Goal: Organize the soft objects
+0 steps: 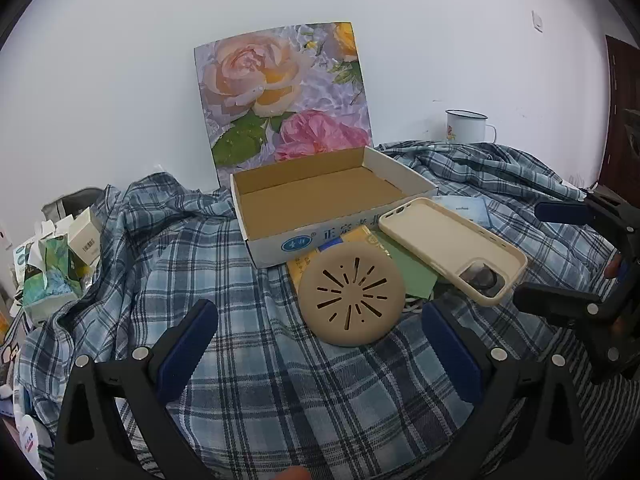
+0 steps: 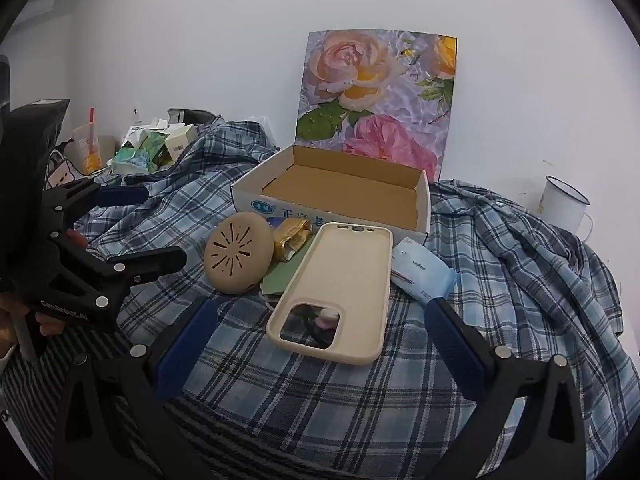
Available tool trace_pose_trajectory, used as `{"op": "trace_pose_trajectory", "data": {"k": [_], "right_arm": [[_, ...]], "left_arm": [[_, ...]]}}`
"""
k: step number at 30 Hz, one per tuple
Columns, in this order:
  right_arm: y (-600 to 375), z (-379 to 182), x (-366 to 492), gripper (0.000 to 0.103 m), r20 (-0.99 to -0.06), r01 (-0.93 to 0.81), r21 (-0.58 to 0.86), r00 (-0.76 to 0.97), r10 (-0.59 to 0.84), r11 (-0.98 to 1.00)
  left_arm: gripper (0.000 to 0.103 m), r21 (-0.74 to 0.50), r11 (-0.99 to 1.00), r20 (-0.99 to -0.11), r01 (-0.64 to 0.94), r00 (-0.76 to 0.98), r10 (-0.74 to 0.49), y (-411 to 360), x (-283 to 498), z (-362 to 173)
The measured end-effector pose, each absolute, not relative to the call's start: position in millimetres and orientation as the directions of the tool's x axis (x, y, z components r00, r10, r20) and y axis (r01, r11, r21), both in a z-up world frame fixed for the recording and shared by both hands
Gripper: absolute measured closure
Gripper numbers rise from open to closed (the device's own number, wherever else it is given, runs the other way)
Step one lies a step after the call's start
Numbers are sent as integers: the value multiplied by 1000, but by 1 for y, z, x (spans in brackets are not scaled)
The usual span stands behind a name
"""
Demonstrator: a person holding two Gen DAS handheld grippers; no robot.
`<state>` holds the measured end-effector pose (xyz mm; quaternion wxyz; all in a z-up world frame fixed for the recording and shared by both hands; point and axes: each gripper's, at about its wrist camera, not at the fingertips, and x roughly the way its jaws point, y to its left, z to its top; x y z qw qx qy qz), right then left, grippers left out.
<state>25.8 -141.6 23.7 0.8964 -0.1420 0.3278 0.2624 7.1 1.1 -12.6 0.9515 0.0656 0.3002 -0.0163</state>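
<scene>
An open cardboard box with a floral lid stands on a blue plaid cloth. In front of it lie a tan round silicone disc with slits, a cream soft phone case, a gold packet, a green sheet and a blue tissue pack. My left gripper is open, just short of the disc. My right gripper is open around the near end of the phone case. Each gripper also shows in the other's view, the right one and the left one.
A white enamel mug stands by the wall at the right. A heap of small cartons and tissue packs lies at the left. The plaid cloth is rumpled and covers the surface.
</scene>
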Motion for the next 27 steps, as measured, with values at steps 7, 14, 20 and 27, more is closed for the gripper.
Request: {"op": "trace_pose_trajectory", "data": {"k": [7, 14, 20, 27], "right_arm": [[-142, 25, 25, 0, -664, -564, -85, 647, 375, 822], [-142, 24, 26, 0, -669, -568, -71, 637, 383, 820], [-144, 24, 28, 0, -668, -567, -70, 638, 384, 821], [-144, 24, 28, 0, -669, -562, -65, 637, 382, 825]], "left_arm": [[0, 132, 989, -569, 69, 822, 18, -4, 6, -11], [0, 121, 991, -579, 65, 815, 18, -2, 8, -11], [0, 121, 990, -583, 65, 813, 18, -2, 8, -11], [0, 125, 990, -584, 63, 811, 22, 1, 9, -10]]}}
